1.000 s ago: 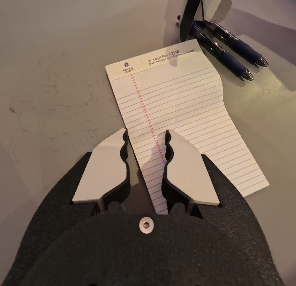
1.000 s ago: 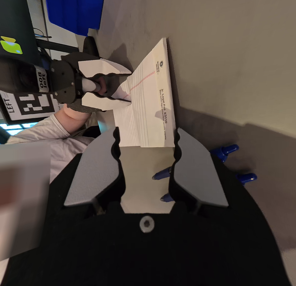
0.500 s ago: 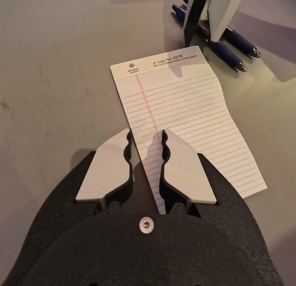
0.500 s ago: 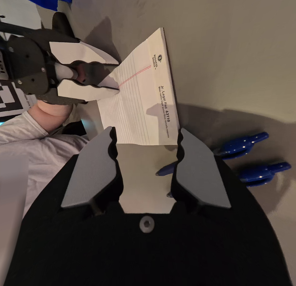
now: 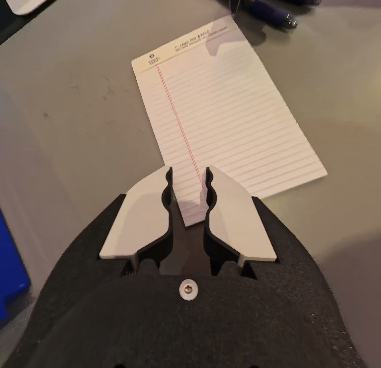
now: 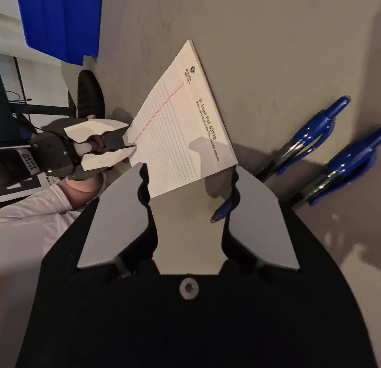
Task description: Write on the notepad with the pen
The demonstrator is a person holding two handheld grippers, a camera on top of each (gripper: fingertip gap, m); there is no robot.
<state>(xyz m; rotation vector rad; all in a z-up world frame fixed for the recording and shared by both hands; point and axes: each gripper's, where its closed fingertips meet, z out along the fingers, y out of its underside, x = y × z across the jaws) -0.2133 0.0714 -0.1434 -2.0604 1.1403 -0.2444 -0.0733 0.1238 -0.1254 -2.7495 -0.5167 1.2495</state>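
My left gripper (image 5: 188, 172) has its fingers spread a little over the near corner of the notepad (image 5: 222, 119), pinching nothing that I can see. My right gripper (image 6: 188, 170) is spread wide and empty over bare desk (image 6: 268, 49) just off the pad's top edge. Two blue pens (image 6: 305, 139) lie side by side beyond its right finger, close to the pad.

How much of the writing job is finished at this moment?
Nothing is written: the white lined notepad is blank. In hand: the left gripper sits open at its near corner, the right gripper open and empty beside two blue pens on the grey table. Left: grasp a pen, write.
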